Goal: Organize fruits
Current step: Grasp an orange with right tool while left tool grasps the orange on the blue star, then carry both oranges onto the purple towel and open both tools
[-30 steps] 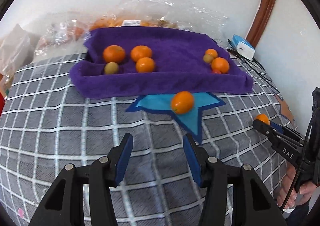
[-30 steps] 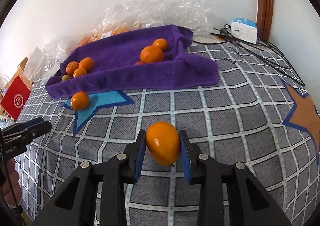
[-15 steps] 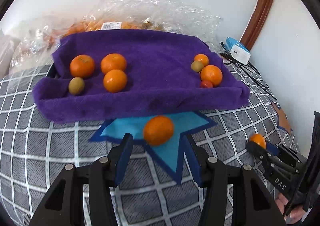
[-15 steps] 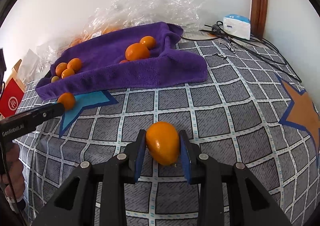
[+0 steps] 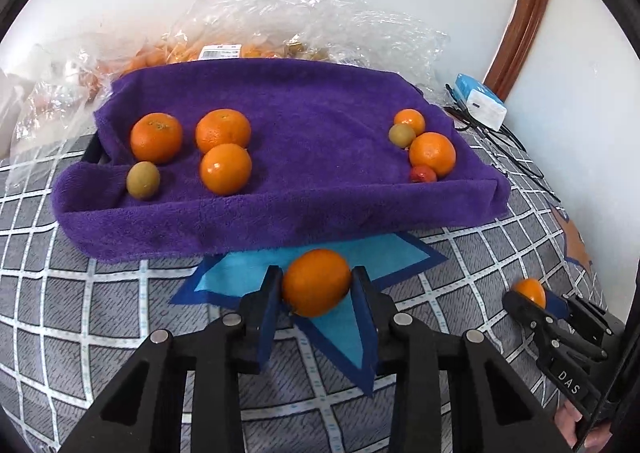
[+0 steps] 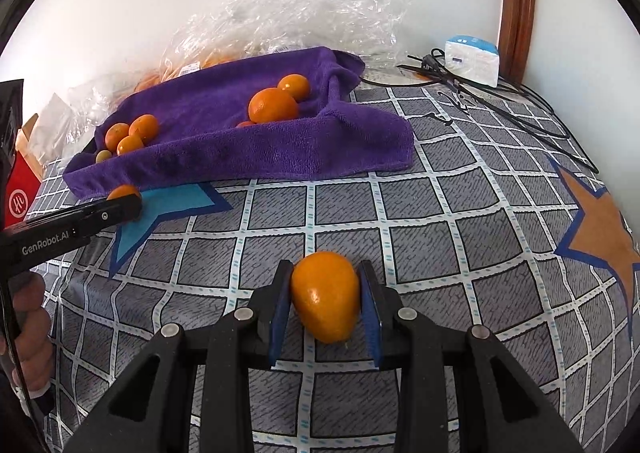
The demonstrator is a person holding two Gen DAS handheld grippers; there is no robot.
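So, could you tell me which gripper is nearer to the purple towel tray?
The left. The left gripper, closing around an orange, sits just before the purple towel tray; the right gripper holds its orange farther back.

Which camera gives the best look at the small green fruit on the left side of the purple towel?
The left wrist view: the small green fruit sits fully exposed on the purple towel, beside three oranges. In the right wrist view it is only a sliver, far off and mostly hidden behind the towel's raised front edge.
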